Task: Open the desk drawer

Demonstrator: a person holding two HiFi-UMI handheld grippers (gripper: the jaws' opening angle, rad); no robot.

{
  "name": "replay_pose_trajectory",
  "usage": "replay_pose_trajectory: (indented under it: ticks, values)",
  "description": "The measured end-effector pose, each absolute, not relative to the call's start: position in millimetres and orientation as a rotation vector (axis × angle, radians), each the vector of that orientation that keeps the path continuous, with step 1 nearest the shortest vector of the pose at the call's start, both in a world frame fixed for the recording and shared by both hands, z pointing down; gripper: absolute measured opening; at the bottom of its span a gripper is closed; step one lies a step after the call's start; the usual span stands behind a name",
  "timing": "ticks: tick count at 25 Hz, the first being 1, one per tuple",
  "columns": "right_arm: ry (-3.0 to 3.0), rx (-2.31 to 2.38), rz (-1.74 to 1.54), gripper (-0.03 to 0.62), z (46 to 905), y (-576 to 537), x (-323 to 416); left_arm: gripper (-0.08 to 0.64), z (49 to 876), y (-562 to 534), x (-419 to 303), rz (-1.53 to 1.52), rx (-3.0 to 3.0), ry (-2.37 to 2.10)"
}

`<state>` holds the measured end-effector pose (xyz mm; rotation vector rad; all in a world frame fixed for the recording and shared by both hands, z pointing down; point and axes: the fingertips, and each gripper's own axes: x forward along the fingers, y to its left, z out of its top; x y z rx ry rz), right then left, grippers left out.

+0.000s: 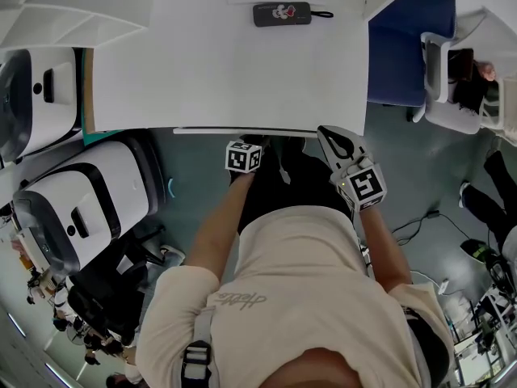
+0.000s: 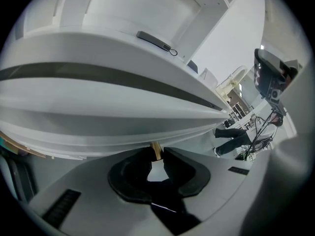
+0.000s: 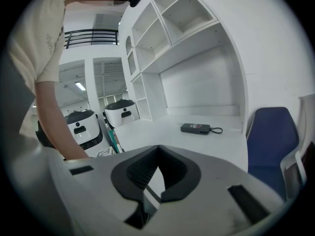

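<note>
White desk [image 1: 242,71]; drawer [image 2: 74,132] under its front edge; right gripper [image 3: 157,149], jaws together, empty; left gripper [image 2: 156,153]; dark case [image 1: 282,14] on the desktop; tan drawer pull [image 2: 155,148], shown by the left gripper view alone, clamped between the left jaws.

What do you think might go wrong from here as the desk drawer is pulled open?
The left gripper pinches only a small tan piece below the drawer front, right at the tips of its jaws. A quick or slanted pull may slip them off. The person's body stands close before that front, so the drawer could bump into it unless they step back.
</note>
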<state>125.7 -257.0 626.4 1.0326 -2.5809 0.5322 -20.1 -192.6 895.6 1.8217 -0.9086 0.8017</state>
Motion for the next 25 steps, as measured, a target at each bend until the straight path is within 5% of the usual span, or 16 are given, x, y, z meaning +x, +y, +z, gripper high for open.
replay_pose_trajectory:
  ticks: [25]
  values:
    - [-2.539,1.067,0.551,-0.005,632,-202,102,0.081,895,-137,-27,0.822,1.853,-0.839]
